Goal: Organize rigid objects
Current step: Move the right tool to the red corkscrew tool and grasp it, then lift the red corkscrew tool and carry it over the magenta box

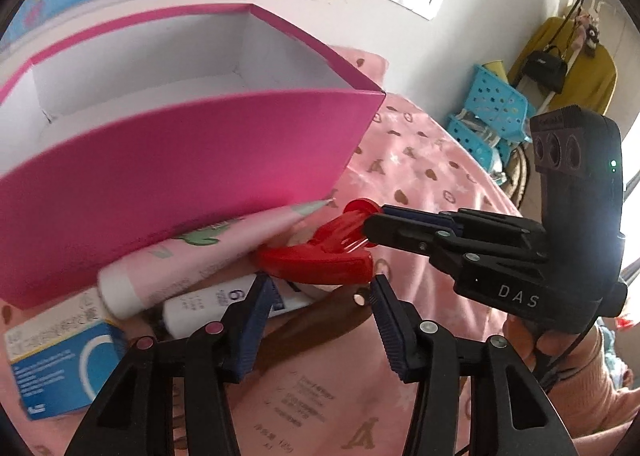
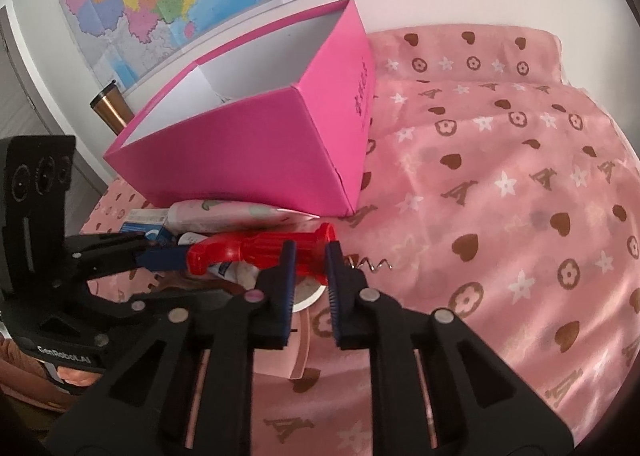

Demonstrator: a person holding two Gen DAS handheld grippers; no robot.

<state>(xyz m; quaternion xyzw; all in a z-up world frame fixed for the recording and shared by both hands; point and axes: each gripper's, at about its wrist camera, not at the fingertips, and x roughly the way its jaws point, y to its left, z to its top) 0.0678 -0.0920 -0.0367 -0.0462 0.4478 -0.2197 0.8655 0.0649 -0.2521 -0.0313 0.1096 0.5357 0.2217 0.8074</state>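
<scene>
A red plastic corkscrew [image 1: 320,252] [image 2: 264,252] lies on the pink bedspread in front of an open, empty magenta box [image 1: 180,160] [image 2: 256,152]. My right gripper [image 2: 310,256] is shut on the corkscrew's barrel, its metal spiral [image 2: 372,265] sticking out to the right; the gripper also shows in the left wrist view [image 1: 370,226]. My left gripper [image 1: 320,292] is open just below the corkscrew's handle; in the right wrist view [image 2: 168,256] its blue pads reach the handle end.
A pink tube [image 1: 208,252], a white tube [image 1: 224,300], a blue-and-white carton [image 1: 60,360] and a brown-handled object [image 1: 316,320] lie by the box. A pink booklet [image 1: 320,408] lies underneath. Blue baskets [image 1: 492,112] stand far right. A metal tumbler [image 2: 110,108] stands behind the box.
</scene>
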